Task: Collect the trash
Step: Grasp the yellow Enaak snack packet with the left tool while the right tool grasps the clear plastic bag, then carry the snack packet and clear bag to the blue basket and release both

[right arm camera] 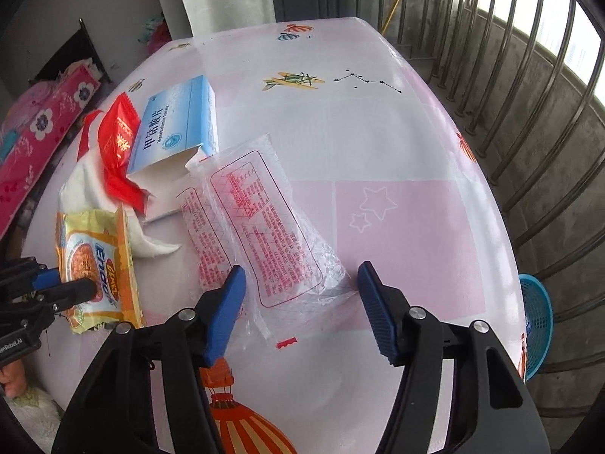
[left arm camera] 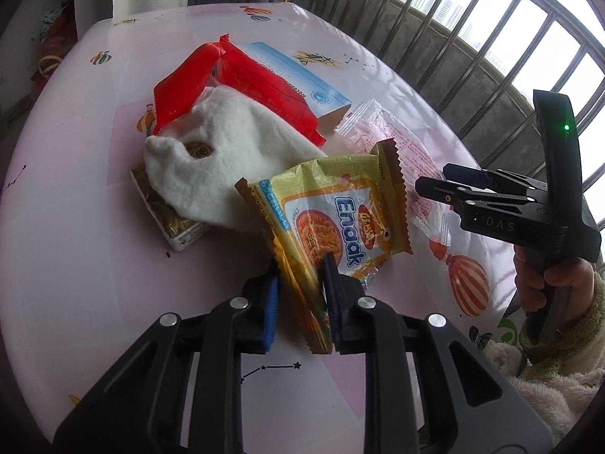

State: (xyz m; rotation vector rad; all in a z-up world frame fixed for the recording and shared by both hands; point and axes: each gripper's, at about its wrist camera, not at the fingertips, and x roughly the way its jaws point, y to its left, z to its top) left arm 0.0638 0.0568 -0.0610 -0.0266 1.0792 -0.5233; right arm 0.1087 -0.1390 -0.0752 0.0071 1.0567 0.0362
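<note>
A yellow Enaak noodle wrapper [left arm camera: 340, 219] lies at the near end of a heap of trash. My left gripper [left arm camera: 300, 265] is shut on its near edge, which is pinched between the blue pads. The right wrist view shows the same grip [right arm camera: 72, 280] at its left border. A clear plastic wrapper with red print [right arm camera: 264, 219] lies flat on the table. My right gripper [right arm camera: 302, 276] stands open, one pad on each side of that wrapper's near end, neither pad touching it. In the left wrist view the right gripper [left arm camera: 435, 179] hovers over the clear wrapper [left arm camera: 397, 143].
A red wrapper [left arm camera: 227, 75], a blue-and-white medicine box [left arm camera: 298, 75], a white cloth [left arm camera: 227, 159] and a gold pack [left arm camera: 162, 212] under it are piled behind. The pink patterned table [right arm camera: 397, 227] ends near a metal railing [right arm camera: 529, 113]. A blue basket [right arm camera: 537, 325] sits below its right edge.
</note>
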